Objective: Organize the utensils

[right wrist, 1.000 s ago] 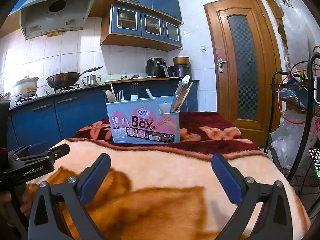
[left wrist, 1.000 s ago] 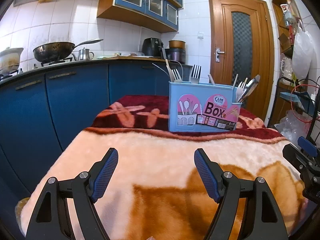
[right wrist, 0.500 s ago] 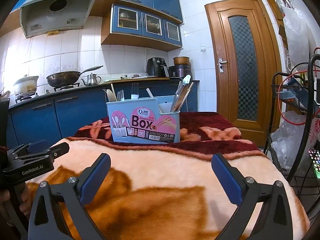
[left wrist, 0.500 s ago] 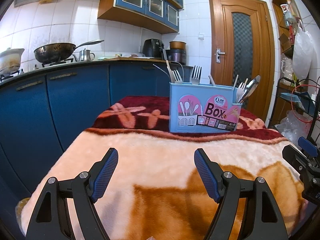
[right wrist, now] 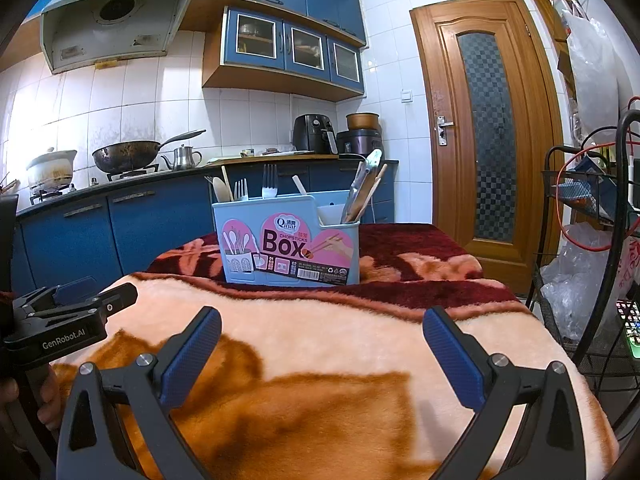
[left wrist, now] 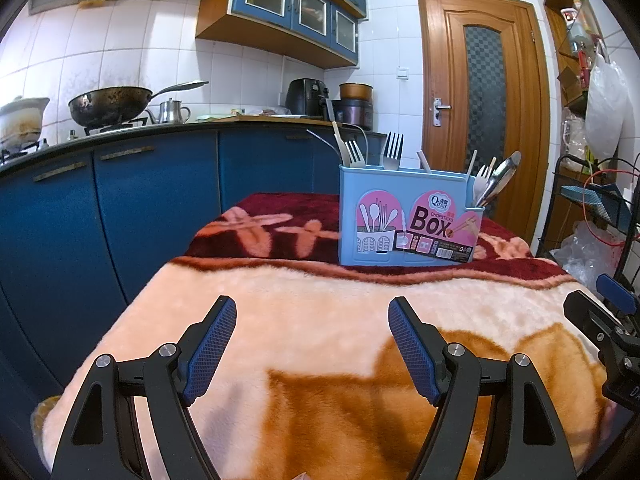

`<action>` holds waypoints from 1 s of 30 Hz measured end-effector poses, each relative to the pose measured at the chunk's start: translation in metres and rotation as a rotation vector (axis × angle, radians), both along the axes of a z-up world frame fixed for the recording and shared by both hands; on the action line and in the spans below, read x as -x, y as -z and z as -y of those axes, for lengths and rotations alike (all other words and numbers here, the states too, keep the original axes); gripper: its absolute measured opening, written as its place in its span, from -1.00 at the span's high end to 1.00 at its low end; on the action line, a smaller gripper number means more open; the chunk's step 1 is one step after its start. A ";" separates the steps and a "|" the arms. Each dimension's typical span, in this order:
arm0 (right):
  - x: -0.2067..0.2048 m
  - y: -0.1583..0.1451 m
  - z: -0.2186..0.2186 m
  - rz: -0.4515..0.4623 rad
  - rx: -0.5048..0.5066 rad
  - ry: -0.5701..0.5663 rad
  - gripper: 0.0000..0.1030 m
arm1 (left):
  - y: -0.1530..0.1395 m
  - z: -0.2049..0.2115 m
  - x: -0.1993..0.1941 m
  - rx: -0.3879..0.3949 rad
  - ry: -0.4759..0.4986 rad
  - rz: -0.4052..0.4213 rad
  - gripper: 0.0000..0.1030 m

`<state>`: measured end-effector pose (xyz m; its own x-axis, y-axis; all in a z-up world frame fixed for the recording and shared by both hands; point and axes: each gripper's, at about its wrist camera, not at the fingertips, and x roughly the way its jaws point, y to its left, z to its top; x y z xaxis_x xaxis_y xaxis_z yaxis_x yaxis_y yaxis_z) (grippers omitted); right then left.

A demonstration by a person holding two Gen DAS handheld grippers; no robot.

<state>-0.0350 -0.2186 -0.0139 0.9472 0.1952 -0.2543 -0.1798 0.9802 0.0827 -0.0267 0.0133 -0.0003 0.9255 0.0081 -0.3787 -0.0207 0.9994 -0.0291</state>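
Note:
A light blue utensil box (left wrist: 408, 220) with pink labels stands upright at the far end of a blanket-covered table (left wrist: 320, 312); it also shows in the right wrist view (right wrist: 288, 240). Forks (left wrist: 393, 152), a wooden spoon (right wrist: 221, 190), chopsticks and metal tongs (left wrist: 498, 178) stick up out of it. My left gripper (left wrist: 312, 348) is open and empty, low over the near blanket, well short of the box. My right gripper (right wrist: 322, 354) is open and empty, also short of the box. Each gripper shows at the edge of the other's view.
Blue kitchen cabinets (left wrist: 120, 208) with a wok (left wrist: 108, 106) and kettle on the counter run along the left. A wooden door (left wrist: 480, 100) is behind the box. A black wire rack (right wrist: 592, 240) with bags and cables stands at the table's right.

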 end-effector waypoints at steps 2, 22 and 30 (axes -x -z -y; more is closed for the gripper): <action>0.000 0.000 0.000 0.000 0.001 0.000 -1.00 | 0.000 0.000 0.000 0.000 0.001 -0.001 -0.54; 0.000 0.000 0.001 0.000 0.002 -0.002 -1.00 | -0.001 0.000 0.001 -0.009 -0.003 0.008 -0.54; 0.000 0.000 0.001 0.000 0.003 -0.002 -1.00 | -0.001 0.001 0.001 -0.007 -0.001 0.007 -0.54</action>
